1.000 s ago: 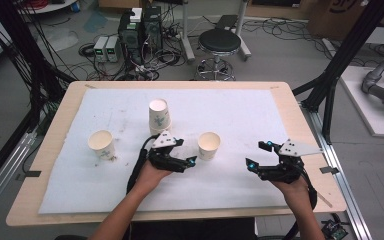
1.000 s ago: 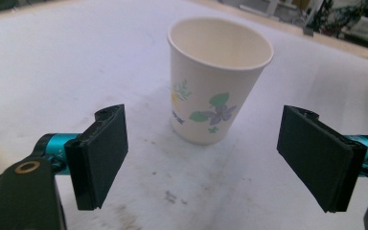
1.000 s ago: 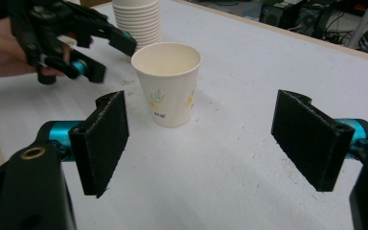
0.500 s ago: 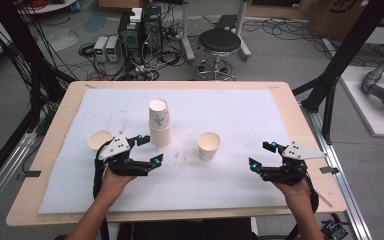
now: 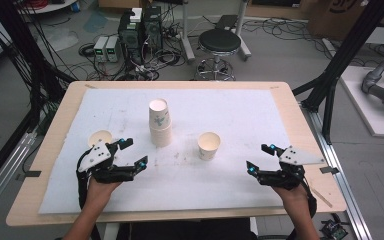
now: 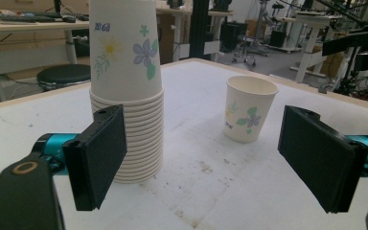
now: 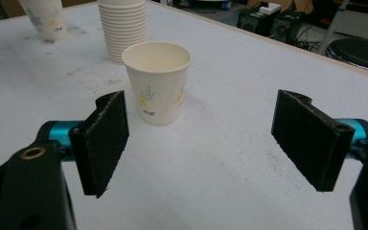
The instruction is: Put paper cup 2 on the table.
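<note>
Paper cups: two (image 5: 209, 145) (image 5: 100, 138) stand apart from the stack (image 5: 160, 121); left gripper (image 5: 128, 153) and right gripper (image 5: 260, 158) wait with wide, empty jaws.

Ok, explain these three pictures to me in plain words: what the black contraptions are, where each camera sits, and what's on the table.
A person holds a hand-operated two-jaw tool in each hand: the left gripper and right gripper. One camera looks down from above; the other two ride on the grippers and look along their black jaws. On the white-covered wooden table stand a tall stack of flowered white paper cups, a single flowered paper cup to its right and another paper cup by the left hand. Both grippers are open and hold nothing.
</note>
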The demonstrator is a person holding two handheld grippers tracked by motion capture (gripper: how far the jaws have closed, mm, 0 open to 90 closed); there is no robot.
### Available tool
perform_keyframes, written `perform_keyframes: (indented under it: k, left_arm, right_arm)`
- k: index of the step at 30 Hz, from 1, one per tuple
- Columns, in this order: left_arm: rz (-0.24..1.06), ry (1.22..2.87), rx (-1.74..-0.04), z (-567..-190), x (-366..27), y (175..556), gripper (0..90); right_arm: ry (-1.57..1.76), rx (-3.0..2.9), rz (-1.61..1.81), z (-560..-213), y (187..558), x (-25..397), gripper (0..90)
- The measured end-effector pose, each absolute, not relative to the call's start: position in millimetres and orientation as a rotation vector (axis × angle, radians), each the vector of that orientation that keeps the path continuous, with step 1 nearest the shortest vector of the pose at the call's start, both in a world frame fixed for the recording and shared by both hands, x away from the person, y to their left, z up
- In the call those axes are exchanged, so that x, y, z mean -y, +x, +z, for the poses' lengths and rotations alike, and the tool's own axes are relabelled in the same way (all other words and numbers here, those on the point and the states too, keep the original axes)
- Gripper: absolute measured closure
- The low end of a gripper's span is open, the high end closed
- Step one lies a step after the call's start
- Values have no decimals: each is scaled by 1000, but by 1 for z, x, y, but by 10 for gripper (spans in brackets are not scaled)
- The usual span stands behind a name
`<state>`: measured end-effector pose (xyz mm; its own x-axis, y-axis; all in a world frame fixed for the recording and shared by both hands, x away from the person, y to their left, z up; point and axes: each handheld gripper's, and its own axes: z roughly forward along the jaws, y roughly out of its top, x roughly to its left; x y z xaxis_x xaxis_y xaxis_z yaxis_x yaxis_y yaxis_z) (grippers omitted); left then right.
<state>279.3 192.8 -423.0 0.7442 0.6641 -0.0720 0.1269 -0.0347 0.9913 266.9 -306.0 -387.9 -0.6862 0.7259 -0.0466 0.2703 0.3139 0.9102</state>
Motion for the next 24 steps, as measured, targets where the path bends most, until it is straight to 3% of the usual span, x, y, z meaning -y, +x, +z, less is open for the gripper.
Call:
perform_keyframes:
  k: [24]
  left_arm:
    - [506,1569,-677,-427,-197,280,179]
  right_arm:
    - [878,-2128,1342,-388,265,304,209]
